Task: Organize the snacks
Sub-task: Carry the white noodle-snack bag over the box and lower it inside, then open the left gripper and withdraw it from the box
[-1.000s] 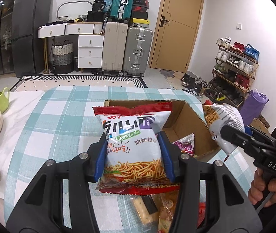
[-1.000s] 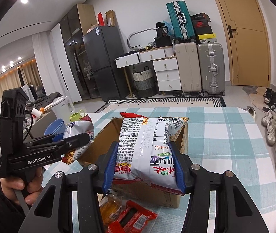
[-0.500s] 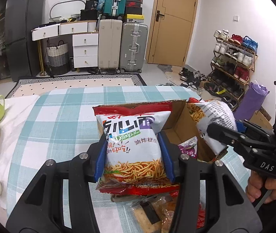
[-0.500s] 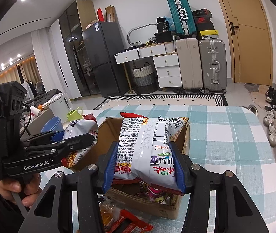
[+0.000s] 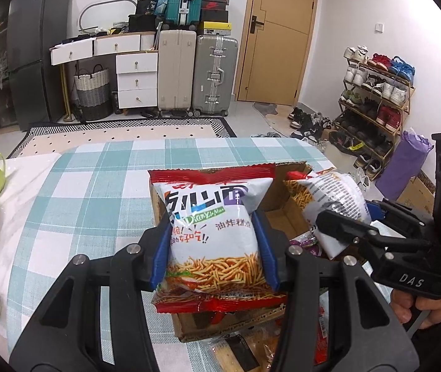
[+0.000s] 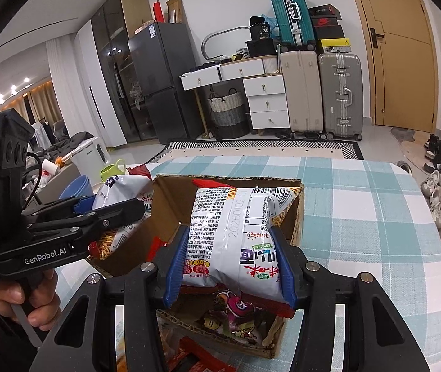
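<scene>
Lowering both snack bags point(image 5: 214, 235) nearer box point(image 6: 170, 192).

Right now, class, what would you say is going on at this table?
A person is sorting snacks into a cardboard box on a checked tablecloth, working a pair of tongs in each hand. The left tongs are clamped on one bag of fried noodle sticks, front side up, above the box. The right tongs grip a matching bag, back side up, over the open box. A few small packets already lie inside; neither bag is released.
</scene>
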